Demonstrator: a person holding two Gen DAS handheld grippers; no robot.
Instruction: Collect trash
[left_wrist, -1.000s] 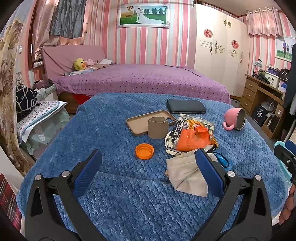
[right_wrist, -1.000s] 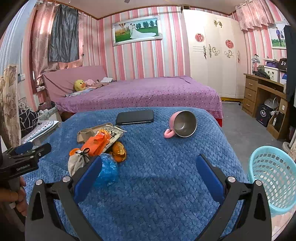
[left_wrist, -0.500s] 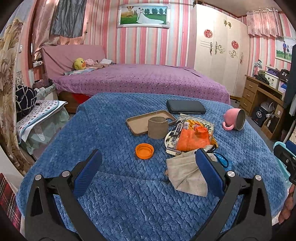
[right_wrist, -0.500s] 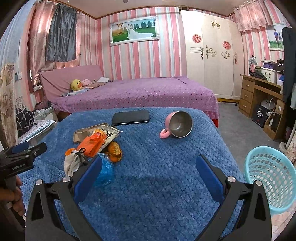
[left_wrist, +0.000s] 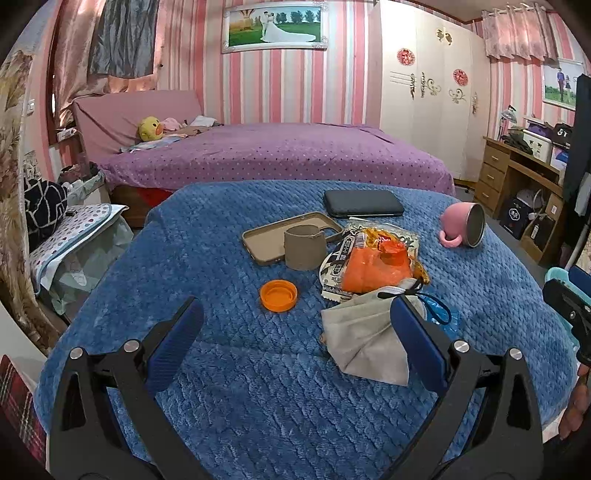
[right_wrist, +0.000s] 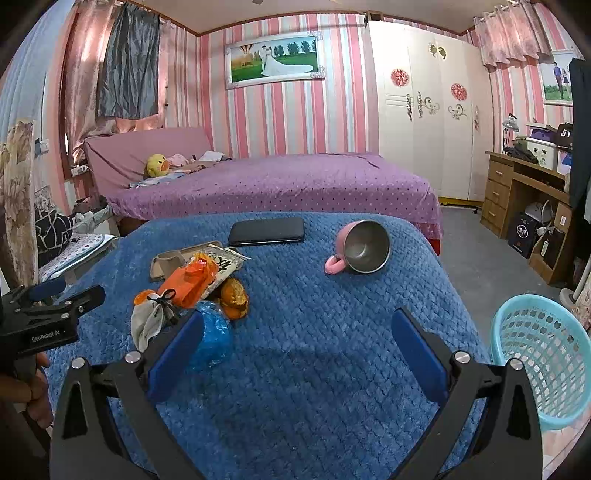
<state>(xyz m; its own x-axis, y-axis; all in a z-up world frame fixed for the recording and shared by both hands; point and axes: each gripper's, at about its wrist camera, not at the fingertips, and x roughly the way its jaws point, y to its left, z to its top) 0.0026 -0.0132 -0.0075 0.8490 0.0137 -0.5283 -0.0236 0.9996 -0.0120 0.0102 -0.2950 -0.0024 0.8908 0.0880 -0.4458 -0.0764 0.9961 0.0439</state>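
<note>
- The left claw hangs released, its jaws wide apart, over the blue-blanketed table, gripping nothing.
- An orange lid lies alone just ahead of it.
- Behind the lid a tan cup stands upright against a tan tray.
- The trash sits mid-table: a grey cloth pouch, an orange bag on a printed wrapper, a blue bag and orange peel, all touching.
- A black case lies flat at the far edge.
- A pink mug lies on its side, well apart.
- The right claw is released too, empty.
- A teal basket stands beside the table.
</note>
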